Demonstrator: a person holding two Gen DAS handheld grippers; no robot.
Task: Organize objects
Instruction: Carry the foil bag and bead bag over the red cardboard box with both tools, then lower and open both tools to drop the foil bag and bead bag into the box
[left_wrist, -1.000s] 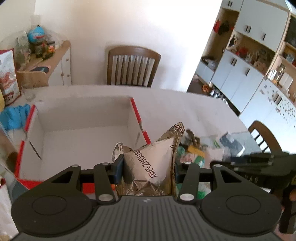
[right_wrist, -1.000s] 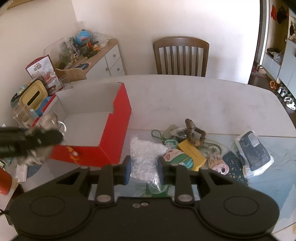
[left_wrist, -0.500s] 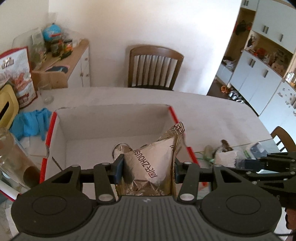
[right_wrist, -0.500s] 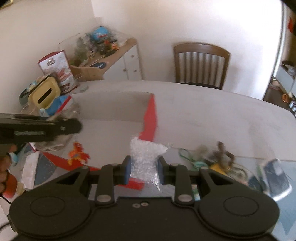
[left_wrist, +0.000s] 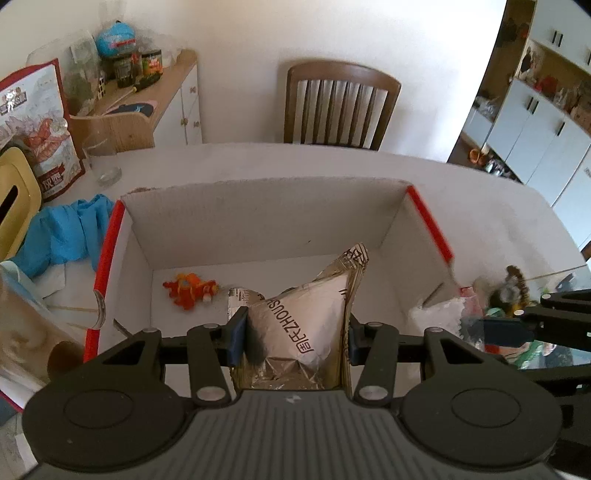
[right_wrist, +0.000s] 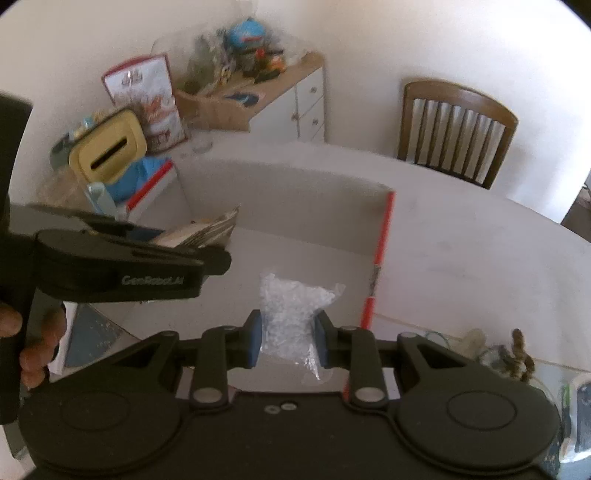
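My left gripper (left_wrist: 293, 338) is shut on a silver foil packet (left_wrist: 306, 325) with printed letters, held over the open red-and-white box (left_wrist: 258, 218). An orange toy (left_wrist: 188, 290) lies on the box floor. My right gripper (right_wrist: 288, 341) is shut on a clear plastic bag of white bits (right_wrist: 291, 314), above the box's right side (right_wrist: 380, 243). The left gripper (right_wrist: 122, 273) with its foil packet (right_wrist: 207, 230) shows in the right wrist view, at the left. The right gripper's fingers (left_wrist: 506, 328) and its bag (left_wrist: 439, 314) show at the right of the left wrist view.
A pile of small items (right_wrist: 513, 354) lies on the table right of the box. A blue cloth (left_wrist: 62, 232), a yellow container (right_wrist: 107, 147), a drinking glass (left_wrist: 101, 158) and a red snack bag (left_wrist: 33, 125) stand left of the box. A wooden chair (left_wrist: 340, 107) is at the far edge.
Both grippers have moved left, from over the pile of small items to over the box, each still holding its packet. The orange toy on the box floor has come into the left view.
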